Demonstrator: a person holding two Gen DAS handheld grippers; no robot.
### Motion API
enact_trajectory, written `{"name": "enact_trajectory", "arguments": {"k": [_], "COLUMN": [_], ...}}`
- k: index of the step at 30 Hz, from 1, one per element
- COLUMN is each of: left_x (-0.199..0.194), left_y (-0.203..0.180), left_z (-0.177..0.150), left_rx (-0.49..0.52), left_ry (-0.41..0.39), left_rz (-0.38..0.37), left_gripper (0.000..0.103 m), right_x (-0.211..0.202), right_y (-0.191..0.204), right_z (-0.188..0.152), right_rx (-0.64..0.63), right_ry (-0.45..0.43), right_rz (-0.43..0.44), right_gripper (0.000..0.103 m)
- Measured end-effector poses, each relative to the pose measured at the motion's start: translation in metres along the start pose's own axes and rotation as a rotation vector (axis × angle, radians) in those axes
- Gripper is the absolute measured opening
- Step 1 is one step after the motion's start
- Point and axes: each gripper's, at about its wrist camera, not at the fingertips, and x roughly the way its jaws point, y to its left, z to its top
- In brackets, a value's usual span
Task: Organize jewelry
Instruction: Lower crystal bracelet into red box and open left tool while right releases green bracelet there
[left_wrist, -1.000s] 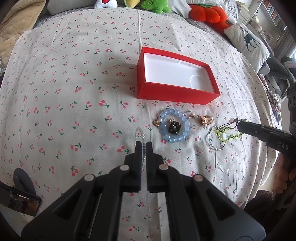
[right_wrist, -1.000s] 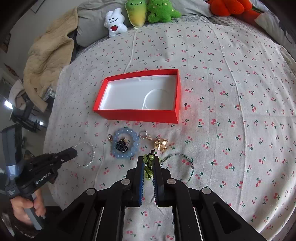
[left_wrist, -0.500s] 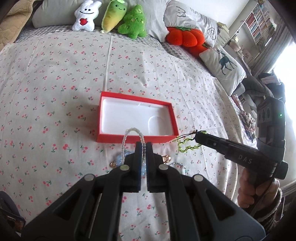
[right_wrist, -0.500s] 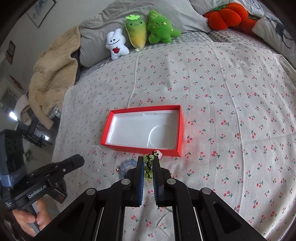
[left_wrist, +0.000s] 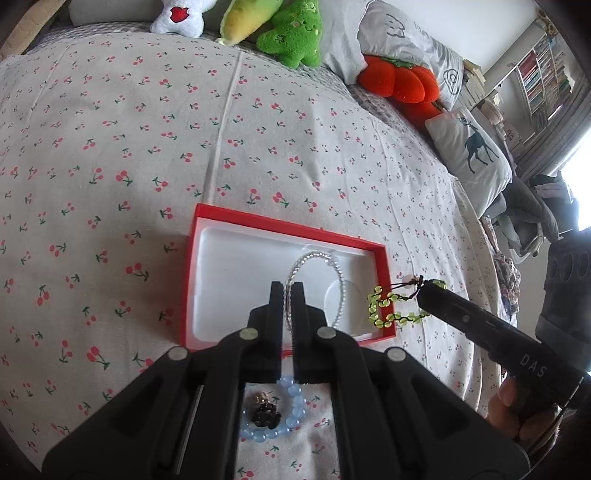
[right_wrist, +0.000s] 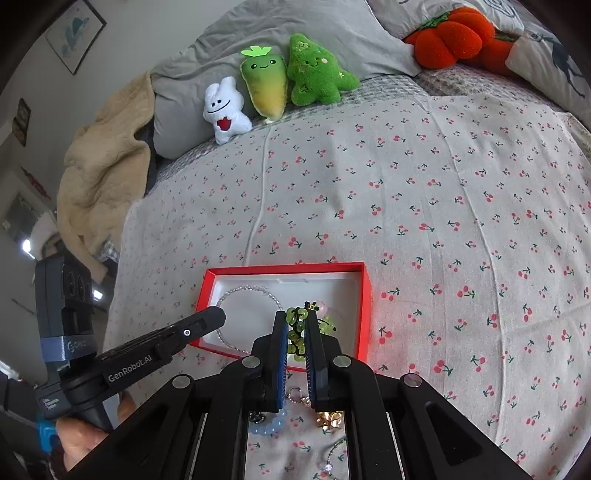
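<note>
Your left tool (left_wrist: 287, 291) pinches the clear bead bracelet (left_wrist: 314, 258) over the red box (left_wrist: 291, 223) at lower centre; your right tool (right_wrist: 296, 320) grips the green bead bracelet (right_wrist: 295, 332) above its right end.

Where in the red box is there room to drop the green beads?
The red box holds nothing yet; both bracelets hang above it. Its right half, under the green bracelet, is bare white. The left half lies beneath the clear bracelet. The bedspread in front of the box is crowded with the blue bracelet.
</note>
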Motion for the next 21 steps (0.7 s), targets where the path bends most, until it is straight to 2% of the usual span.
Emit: {"name": "enact_trajectory", "arguments": {"k": [4,7,15,18,20,21], "left_x": [0.004,0.008,0.008,0.004,-0.004,-0.008], "left_y": [0.004,0.008,-0.001,-0.005,-0.009,-0.012], "left_z": [0.000,0.001,-0.001,-0.002,-0.005,-0.007], "left_rx": [0.047,0.051,0.104,0.113,0.125,0.134], "left_ry": [-0.016,-0.015,-0.020,0.001,-0.004,-0.008], "left_rz": [0.106,0.131,0.181,0.189,0.190,0.196], "left_gripper": [0.005,0.005,0.005,0.016,0.033,0.039], "right_x": [0.013,0.024,0.044,0.036,0.027,0.022], "right_y": [0.011,0.017,-0.002,-0.003,0.000,0.001], "right_z": [0.001,0.000,-0.005,-0.004,-0.004,-0.004], "right_rx": [-0.023,-0.050,-0.044,-0.054,-0.072,-0.081], "right_ry": [0.014,0.027,0.067,0.055,0.046,0.040], "right_rz": [0.039,0.055,-0.039,-0.040,-0.049,-0.055], "right_gripper": [0.009,0.009,0.011,0.013,0.014,0.014]}}
